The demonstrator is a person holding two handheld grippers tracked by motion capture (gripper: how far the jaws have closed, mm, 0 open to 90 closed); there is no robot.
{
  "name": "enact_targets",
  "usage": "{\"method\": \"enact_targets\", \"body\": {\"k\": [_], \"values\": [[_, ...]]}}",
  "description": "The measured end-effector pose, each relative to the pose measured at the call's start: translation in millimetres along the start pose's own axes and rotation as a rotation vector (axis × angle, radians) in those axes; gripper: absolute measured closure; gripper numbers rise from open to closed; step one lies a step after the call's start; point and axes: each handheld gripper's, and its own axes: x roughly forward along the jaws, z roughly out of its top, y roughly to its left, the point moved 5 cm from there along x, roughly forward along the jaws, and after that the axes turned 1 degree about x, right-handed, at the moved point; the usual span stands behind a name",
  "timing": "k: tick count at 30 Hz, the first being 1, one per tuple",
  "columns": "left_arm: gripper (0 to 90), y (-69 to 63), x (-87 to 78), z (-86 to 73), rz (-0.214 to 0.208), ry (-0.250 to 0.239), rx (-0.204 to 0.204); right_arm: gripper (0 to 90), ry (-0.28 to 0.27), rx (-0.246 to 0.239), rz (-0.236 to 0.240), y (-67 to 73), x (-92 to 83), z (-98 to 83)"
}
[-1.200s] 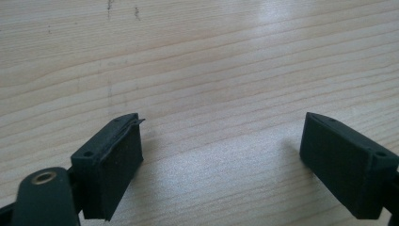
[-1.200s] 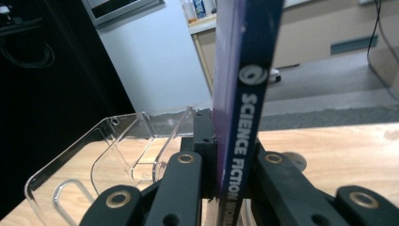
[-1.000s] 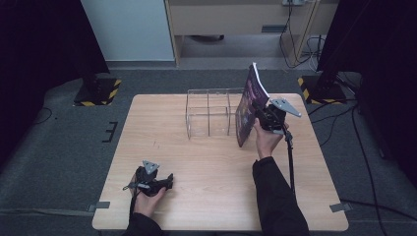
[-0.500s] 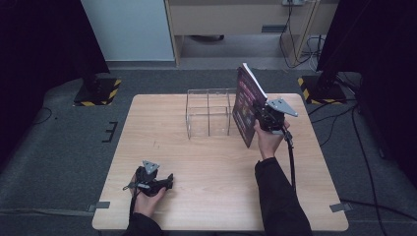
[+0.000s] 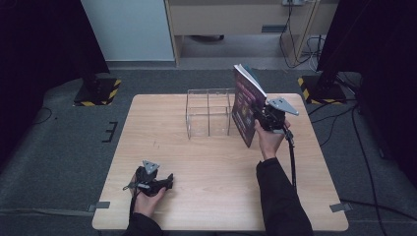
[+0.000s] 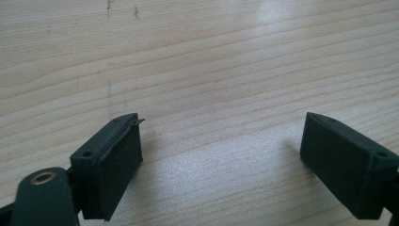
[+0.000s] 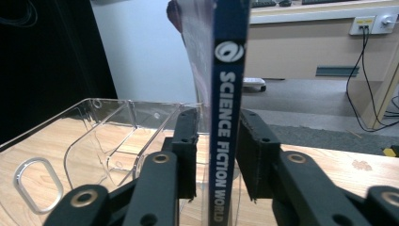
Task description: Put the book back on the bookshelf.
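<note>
Since the earlier frames, the magazine (image 5: 244, 105) has been brought from a lean toward the far right to a more upright stance, while the left gripper (image 5: 164, 183) has been kept in its place at the near left of the table (image 5: 221, 167).

At present the magazine is held upright by the right gripper (image 5: 259, 118) at the far right of the table, just to the right of a clear plastic organizer (image 5: 209, 112). Its lower edge is seen close to the tabletop, though whether it touches the wood cannot be told. In the right gripper view the blue spine (image 7: 229, 94), lettered "SCIENCE FICTION WORLD", is clamped between the two black jaws, one jaw pressed against each side of it. The organizer (image 7: 94, 141) is seen to the left of the spine in that view, with its curved dividers and an oval cut-out handle.

The left gripper is rested low on the near left of the table, gripped by the person's left hand (image 5: 147, 199). In the left gripper view its jaws are spread wide apart over bare wood (image 6: 211, 70), with nothing between them.

A black cable (image 5: 293, 162) is trailed from the right gripper along the person's dark sleeve (image 5: 278, 201).
</note>
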Motion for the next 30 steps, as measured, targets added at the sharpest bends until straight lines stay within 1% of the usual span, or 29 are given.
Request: {"method": "enact_targets", "body": {"k": [4,7,11,14,16,17,19,20,22,23,26,28,29,30], "values": [[12.3,0.1,-0.1,-0.1,0.000,0.002,0.002,60.8,-0.003,0.006,-0.002,-1.2,0.1,0.3],[12.3,0.0,0.0,0.0,0.000,0.000,0.000,52.9,-0.009,0.008,-0.001,-2.0,0.1,0.7],[12.3,0.0,0.0,0.0,0.000,0.000,0.000,40.1,-0.011,0.020,0.001,-2.9,-0.9,1.6],[12.3,0.0,0.0,0.0,0.000,0.000,0.000,31.2,-0.018,0.028,0.007,-4.7,-4.9,1.1],[12.3,0.0,0.0,0.0,0.000,0.000,0.000,25.0,-0.017,0.047,0.022,-8.2,-12.1,-0.4],[12.3,0.0,0.0,0.0,0.000,0.000,0.000,25.0,-0.017,0.047,0.022,-8.2,-12.1,-0.4],[12.3,0.0,0.0,0.0,0.000,0.000,0.000,22.0,-0.010,0.047,0.028,-11.0,-17.5,-2.3],[12.2,-0.1,0.0,0.0,0.001,0.000,0.000,18.8,0.011,0.041,0.034,-13.7,-23.9,-5.7],[12.2,-0.1,0.1,0.0,0.001,0.000,0.000,18.1,0.017,0.036,0.036,-14.6,-26.8,-7.3],[12.1,-0.2,0.1,0.1,0.001,0.000,-0.001,17.4,0.025,0.023,0.041,-16.5,-31.9,-10.7],[12.1,-0.2,0.1,0.1,0.001,0.000,-0.001,15.9,0.066,0.010,0.051,-22.2,-44.8,-23.1],[12.0,-0.2,0.1,0.1,0.001,0.001,0.000,14.8,0.141,-0.003,0.050,-30.5,-57.1,-42.0],[12.0,-0.2,0.1,0.1,0.001,0.001,0.000,14.8,0.141,-0.003,0.050,-30.5,-57.1,-42.0],[11.6,-0.2,0.2,0.1,0.001,0.001,0.001,13.1,0.189,-0.022,0.044,-35.7,-64.0,-55.3]]}}
